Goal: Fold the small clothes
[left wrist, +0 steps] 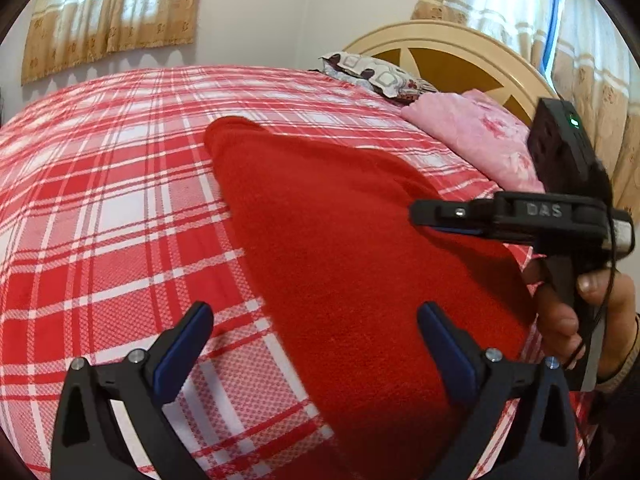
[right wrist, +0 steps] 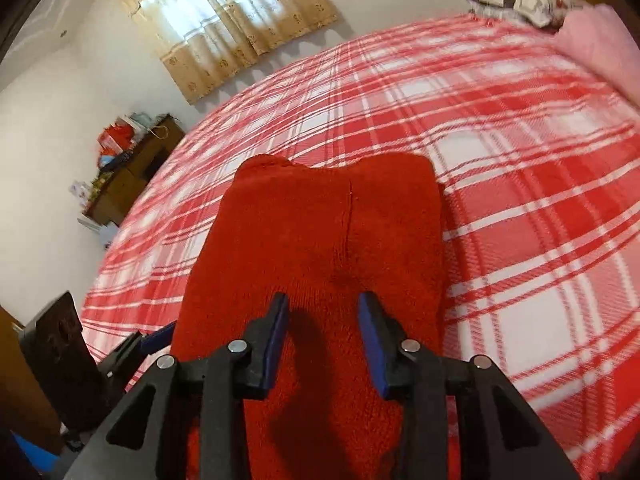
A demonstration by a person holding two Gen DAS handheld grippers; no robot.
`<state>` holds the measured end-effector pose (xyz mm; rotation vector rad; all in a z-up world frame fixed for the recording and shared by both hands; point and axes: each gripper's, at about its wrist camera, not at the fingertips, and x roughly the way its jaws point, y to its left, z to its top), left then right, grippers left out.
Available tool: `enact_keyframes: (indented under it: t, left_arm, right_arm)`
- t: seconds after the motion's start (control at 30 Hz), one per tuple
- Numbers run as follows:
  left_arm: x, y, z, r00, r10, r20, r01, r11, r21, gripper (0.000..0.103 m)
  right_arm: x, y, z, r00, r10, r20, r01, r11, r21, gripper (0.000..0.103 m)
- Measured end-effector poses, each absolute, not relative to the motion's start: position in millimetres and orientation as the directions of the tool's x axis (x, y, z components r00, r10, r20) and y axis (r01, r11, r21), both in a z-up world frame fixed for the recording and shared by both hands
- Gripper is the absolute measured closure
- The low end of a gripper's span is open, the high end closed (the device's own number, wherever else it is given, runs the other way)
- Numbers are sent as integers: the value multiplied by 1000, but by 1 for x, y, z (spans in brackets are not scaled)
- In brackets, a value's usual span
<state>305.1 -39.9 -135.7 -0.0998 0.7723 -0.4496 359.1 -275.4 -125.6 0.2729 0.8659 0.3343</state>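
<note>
A red knitted garment (left wrist: 340,240) lies folded lengthwise on the red and white plaid bedspread (left wrist: 100,200). My left gripper (left wrist: 314,312) is open wide just above the garment's near left edge, one pad over the plaid and one over the red cloth, with nothing between them. A hand holds my right gripper (left wrist: 420,216) side-on over the garment's right side. In the right wrist view that gripper (right wrist: 324,300) is open partway above the garment (right wrist: 320,220), its blue pads clear of the cloth. A finger of the left gripper (right wrist: 158,338) shows at the lower left.
A patterned pillow (left wrist: 372,74) and a folded pink blanket (left wrist: 476,136) lie by the cream headboard (left wrist: 452,40) at the bed's far right. Curtains (right wrist: 224,28) hang on the back wall. A cluttered wooden dresser (right wrist: 132,168) stands beyond the bed's left side.
</note>
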Motion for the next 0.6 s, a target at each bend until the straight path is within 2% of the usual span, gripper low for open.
enact_keyframes:
  t: [0.03,0.1,0.17,0.23,0.6]
  left_arm:
    - [307,-40,-137,620,-428,-658,355,900,-253,0]
    - [309,-43,-139,606,-423,-673,353,902,-249,0]
    - [310,-44,-140,600,-424,-679,353,901,-251,0]
    - [310,-44,-141,595,-426,-682,351,900,-256,0]
    - [309,-47,-143,575,-430,-696,359,897,-258,0]
  right_arm:
    - [349,-269,-119,617,383,-688,-193,921,339,61]
    - [339,-260,-115,633,366,-682,-218,930,296,49]
    - [331,-255,-124,617,330,-714,-236,944,233,49]
    - [324,-253,-130,644,290,-708,-254,954,159,49]
    - [314,-262,-138,660,300,-689,-303,945,122,49]
